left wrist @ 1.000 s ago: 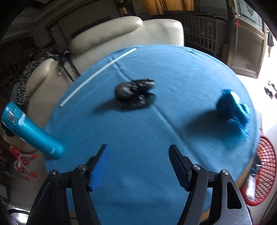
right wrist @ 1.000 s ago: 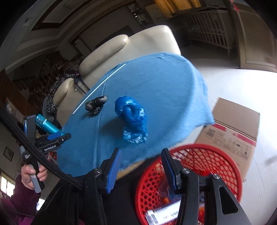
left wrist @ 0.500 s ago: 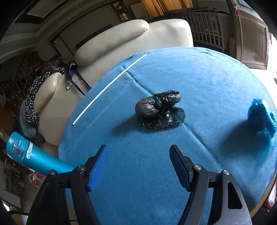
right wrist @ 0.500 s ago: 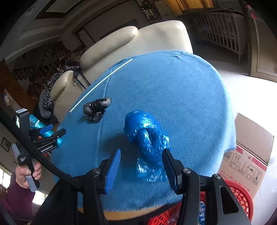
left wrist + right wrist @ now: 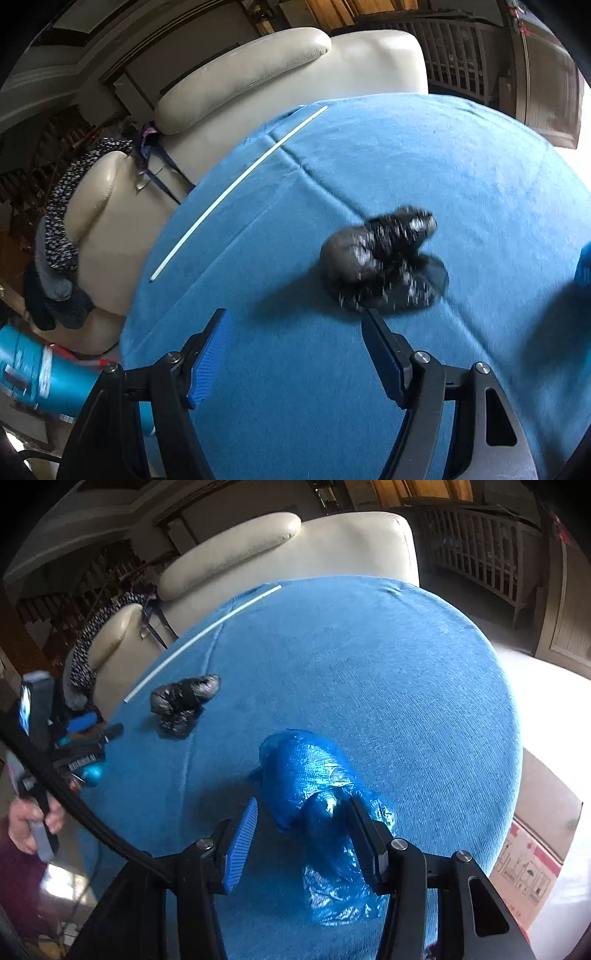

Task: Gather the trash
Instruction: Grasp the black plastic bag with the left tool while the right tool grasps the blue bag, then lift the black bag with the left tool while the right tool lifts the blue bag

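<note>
Blue-clothed round table fills both views. Crumpled blue plastic bag sits between my right gripper fingers, spread wide; its near end is partly hidden. My left gripper, spread wide, holds nothing; blurred black bag just beyond.

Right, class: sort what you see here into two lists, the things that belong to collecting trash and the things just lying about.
Part of the job:
- crumpled blue plastic bag, between the open right gripper fingers
- crumpled black plastic bag, just ahead of the open left gripper

Just lying about:
- white rod
- blue tablecloth
- cream armchair
- cardboard box
</note>
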